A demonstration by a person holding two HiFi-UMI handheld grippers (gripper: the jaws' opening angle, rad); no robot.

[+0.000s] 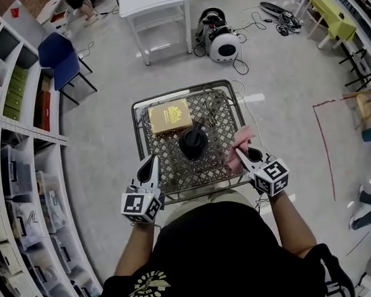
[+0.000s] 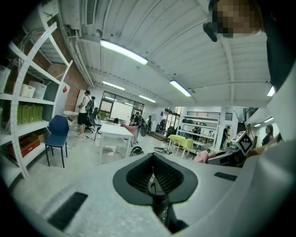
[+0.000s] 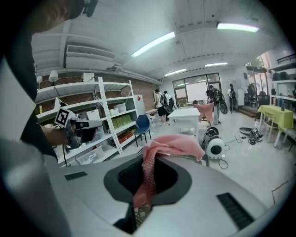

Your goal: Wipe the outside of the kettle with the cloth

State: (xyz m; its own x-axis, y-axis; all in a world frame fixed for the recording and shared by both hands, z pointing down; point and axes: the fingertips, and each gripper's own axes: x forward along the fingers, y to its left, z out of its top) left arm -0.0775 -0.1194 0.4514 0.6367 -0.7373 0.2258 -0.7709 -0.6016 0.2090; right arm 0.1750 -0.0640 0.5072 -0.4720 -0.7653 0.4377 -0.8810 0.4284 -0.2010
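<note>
On the wire table (image 1: 174,171), yellow box (image 1: 169,116) just beside black kettle (image 1: 193,142)

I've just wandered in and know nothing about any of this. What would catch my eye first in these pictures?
The pink cloth pinched in the right gripper, at the right edge of the mesh table, catches the eye first. Next comes the black kettle standing mid-table, with a yellow box behind it. The left gripper hovers at the table's left edge, jaws together and empty.
</note>
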